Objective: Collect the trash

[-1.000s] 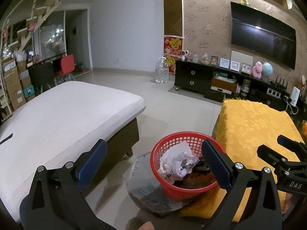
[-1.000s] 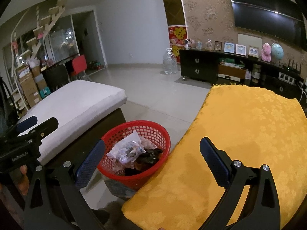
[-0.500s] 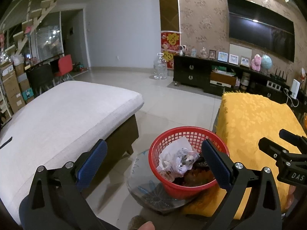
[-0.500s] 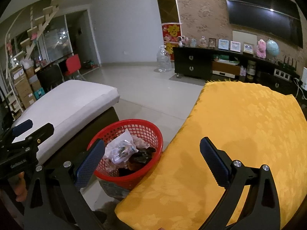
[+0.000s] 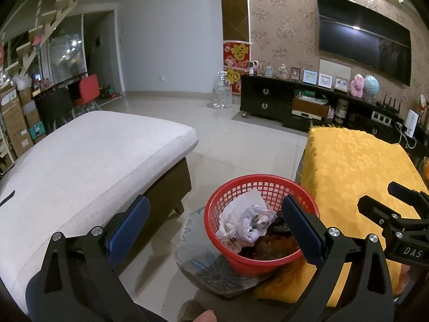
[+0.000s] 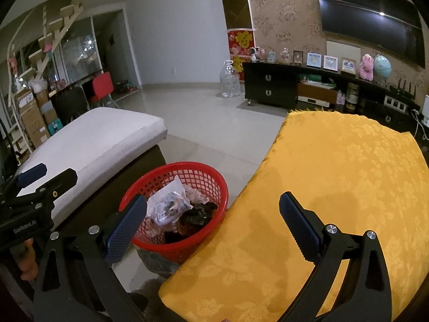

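Pale glossy floor tiles (image 5: 241, 145) run between a long white-cushioned bench (image 5: 80, 155) and a table under a yellow floral damask cloth (image 6: 348, 187). Between them a round red plastic mesh basket (image 5: 268, 264) sits on a clear bowl-like stand, holding a crumpled clear plastic wrapper (image 5: 246, 222) and dark scraps. Both the left gripper (image 5: 214, 230) and right gripper (image 6: 214, 225) hover spread wide, holding nothing.

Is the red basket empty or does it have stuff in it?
It has stuff in it. The basket holds a crumpled clear wrapper and dark scraps, well below the rim.
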`<act>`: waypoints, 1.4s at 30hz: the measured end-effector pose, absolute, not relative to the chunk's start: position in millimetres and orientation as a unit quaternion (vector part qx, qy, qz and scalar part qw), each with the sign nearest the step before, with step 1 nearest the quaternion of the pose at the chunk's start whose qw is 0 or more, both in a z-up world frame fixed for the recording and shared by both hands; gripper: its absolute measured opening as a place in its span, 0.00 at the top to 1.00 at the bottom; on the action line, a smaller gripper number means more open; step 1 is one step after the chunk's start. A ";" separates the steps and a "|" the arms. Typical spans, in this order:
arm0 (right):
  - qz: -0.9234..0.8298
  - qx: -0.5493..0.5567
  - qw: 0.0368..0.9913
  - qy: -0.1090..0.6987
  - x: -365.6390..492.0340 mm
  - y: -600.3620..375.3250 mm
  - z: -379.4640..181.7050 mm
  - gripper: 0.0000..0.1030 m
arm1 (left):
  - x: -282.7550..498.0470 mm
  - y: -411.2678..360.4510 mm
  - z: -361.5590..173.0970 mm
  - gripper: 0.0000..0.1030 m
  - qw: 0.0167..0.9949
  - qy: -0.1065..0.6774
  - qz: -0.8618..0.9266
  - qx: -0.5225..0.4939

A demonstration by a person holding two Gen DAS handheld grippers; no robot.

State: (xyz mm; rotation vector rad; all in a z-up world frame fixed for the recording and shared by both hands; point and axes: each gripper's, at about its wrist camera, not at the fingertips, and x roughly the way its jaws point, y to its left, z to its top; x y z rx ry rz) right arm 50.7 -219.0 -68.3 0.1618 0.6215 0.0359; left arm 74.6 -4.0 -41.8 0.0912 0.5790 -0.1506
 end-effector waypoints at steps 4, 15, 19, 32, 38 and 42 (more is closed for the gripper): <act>0.018 0.079 0.949 0.306 50.7 -219.0 -68.2 0.07 | 75.2 -4.1 -42.0 0.08 0.955 0.285 -0.073 0.045; 0.019 0.079 0.949 0.306 50.4 -219.0 -69.1 0.07 | 75.9 -4.3 -43.2 0.08 0.955 0.285 -0.069 0.047; 0.019 0.080 0.948 0.306 50.1 -219.4 -69.2 0.07 | 75.5 -4.6 -43.3 0.08 0.955 0.285 -0.069 0.047; 0.019 0.079 0.948 0.306 50.2 -219.6 -68.8 0.07 | 75.7 -4.4 -43.0 0.08 0.955 0.285 -0.069 0.047; 0.019 0.080 0.948 0.306 50.5 -219.3 -68.4 0.07 | 75.8 -4.4 -43.1 0.08 0.955 0.285 -0.068 0.049; 0.019 0.079 0.948 0.307 50.5 -219.5 -68.4 0.07 | 75.7 -4.7 -42.7 0.08 0.955 0.285 -0.068 0.048</act>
